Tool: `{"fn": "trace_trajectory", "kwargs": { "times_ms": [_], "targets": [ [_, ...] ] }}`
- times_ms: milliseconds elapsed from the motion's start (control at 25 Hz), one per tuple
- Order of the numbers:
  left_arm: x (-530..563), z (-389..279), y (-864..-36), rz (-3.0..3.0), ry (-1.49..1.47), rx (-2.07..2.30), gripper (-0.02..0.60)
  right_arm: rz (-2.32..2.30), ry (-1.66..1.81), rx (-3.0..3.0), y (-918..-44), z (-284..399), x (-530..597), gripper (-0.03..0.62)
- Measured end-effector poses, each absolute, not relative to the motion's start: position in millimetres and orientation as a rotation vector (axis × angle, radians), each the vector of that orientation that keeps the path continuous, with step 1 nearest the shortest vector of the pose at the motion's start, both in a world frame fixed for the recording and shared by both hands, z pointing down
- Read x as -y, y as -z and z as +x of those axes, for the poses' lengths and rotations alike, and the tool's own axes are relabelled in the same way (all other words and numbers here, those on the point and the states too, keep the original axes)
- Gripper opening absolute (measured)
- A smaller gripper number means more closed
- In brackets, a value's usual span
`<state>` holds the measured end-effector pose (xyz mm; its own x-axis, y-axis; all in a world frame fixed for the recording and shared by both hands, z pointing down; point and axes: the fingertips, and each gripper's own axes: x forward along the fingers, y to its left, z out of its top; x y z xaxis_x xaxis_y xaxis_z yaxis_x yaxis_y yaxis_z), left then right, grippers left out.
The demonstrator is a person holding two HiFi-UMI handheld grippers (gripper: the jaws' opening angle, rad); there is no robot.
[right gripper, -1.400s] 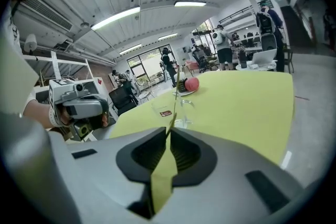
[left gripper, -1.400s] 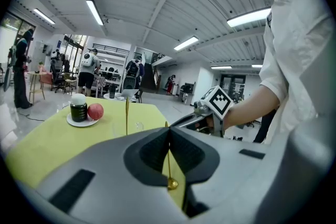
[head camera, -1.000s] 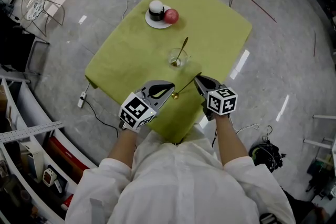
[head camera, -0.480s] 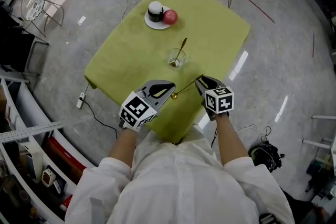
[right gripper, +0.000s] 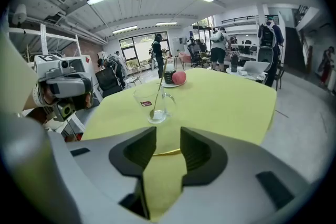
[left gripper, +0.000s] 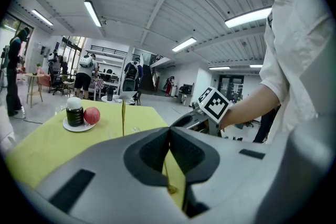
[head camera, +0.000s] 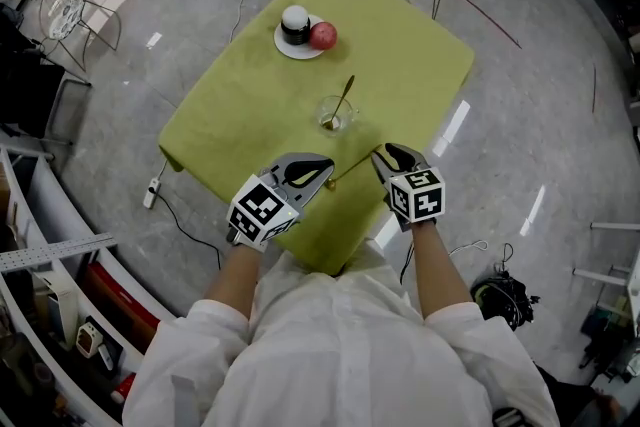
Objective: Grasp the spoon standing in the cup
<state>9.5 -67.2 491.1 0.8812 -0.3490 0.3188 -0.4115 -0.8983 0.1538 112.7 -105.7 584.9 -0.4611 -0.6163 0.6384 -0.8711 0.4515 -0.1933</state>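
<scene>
right gripper (right gripper: 168,137) jaws have just been opening and stand apart, a second spoon (right gripper: 167,153) crossing between them. left gripper (left gripper: 169,130) jaws clamp its other end. the spoon (right gripper: 158,91) stands in the cup (right gripper: 148,107), straight ahead of the right jaws.

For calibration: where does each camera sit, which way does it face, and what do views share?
Head view: on the person's head, looking steeply down at the green table; forearms, left gripper, right gripper show.
Left gripper view: looks along its jaws, shut on a loose spoon, across the table; right forearm shows.
Right gripper view: looks along its jaws, just opened around that spoon's handle, toward the glass cup.
Shared: all show the cup's spoon.
</scene>
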Motion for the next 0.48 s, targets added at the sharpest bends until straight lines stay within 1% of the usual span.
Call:
{"fn": "trace_trajectory", "kwargs": {
  "times_ms": [480],
  "targets": [
    [73,10,-484,2.845,-0.393,0.598,0.005,1.208,-0.584,2.403,-520,89,119,0.144]
  ]
}}
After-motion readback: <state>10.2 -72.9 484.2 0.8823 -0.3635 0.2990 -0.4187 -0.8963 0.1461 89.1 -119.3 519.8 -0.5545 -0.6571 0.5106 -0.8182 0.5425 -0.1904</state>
